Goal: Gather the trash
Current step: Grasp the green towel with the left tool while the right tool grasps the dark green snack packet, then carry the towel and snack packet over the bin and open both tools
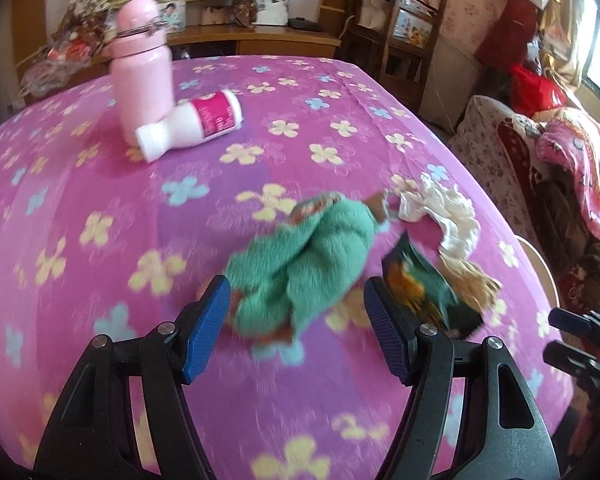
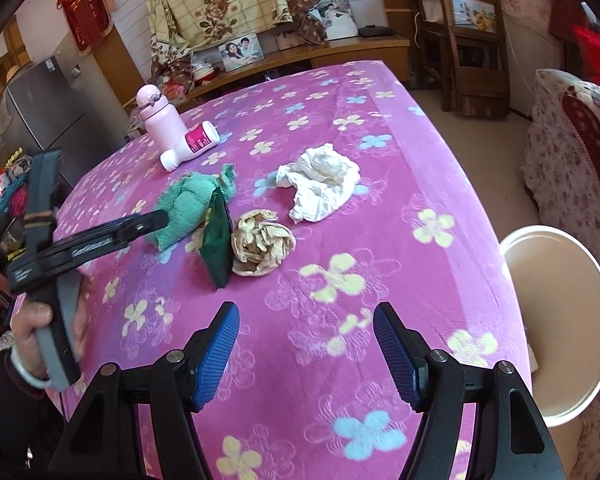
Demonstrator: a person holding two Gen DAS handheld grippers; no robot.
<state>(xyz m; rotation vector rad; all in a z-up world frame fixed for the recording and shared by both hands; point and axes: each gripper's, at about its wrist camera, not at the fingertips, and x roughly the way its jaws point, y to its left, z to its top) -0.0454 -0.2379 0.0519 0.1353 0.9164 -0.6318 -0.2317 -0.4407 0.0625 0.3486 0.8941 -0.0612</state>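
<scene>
A crumpled green cloth (image 1: 300,256) lies on the pink flowered bedspread (image 1: 100,184), partly between the fingers of my open left gripper (image 1: 297,285), whose pads stand clear of it. To its right are a dark green snack wrapper (image 1: 416,284), a beige paper wad (image 1: 474,284) and a crumpled white tissue (image 1: 444,208). My right gripper (image 2: 306,310) hangs open over bare bedspread, short of the wrapper (image 2: 218,248), the beige wad (image 2: 262,248) and the tissue (image 2: 320,184). The left gripper (image 2: 152,220), held by a hand, reaches the cloth (image 2: 188,204) from the left.
A pink bottle (image 2: 160,120) stands at the far left of the bed, with a white bottle (image 2: 192,146) lying against it. A white round bin (image 2: 560,320) sits on the floor by the bed's right edge. A sofa and wooden chairs stand to the right.
</scene>
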